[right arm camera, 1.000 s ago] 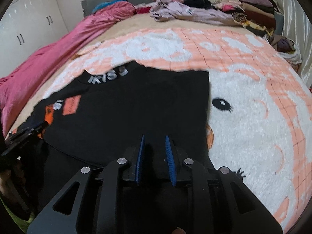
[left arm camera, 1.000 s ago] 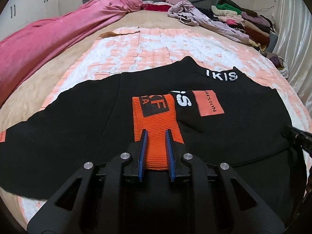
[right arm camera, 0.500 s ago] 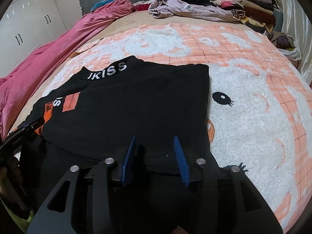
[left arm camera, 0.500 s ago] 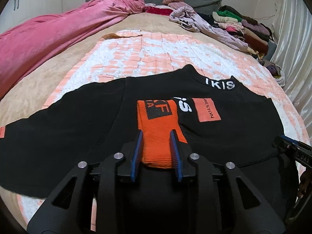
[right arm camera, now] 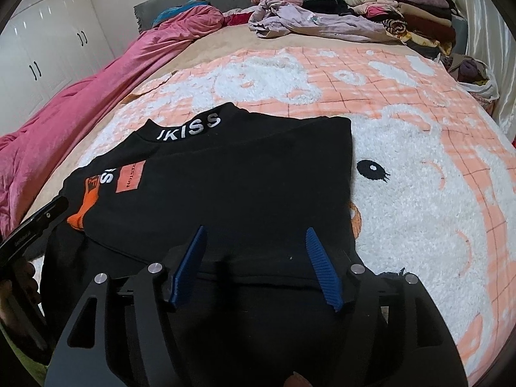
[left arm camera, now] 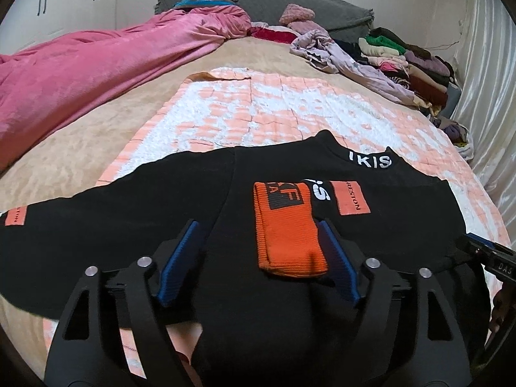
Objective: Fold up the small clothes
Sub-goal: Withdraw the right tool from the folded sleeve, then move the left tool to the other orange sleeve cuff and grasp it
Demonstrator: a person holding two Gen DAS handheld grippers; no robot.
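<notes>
Black top under both grippers — unpinched

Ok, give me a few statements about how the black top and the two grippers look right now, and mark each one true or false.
1. The left gripper is clamped on the orange cuff. False: its jaws have just been opening and stand apart, with the cuff lying loose beside the right-hand pad.
2. The black top lies on a pink and white blanket. True.
3. The right gripper stands open over the top's near edge. True; its jaws have just been opening.
4. The collar lettering is orange. False: it is white.
5. A pile of clothes sits at the far right of the bed. True.
</notes>
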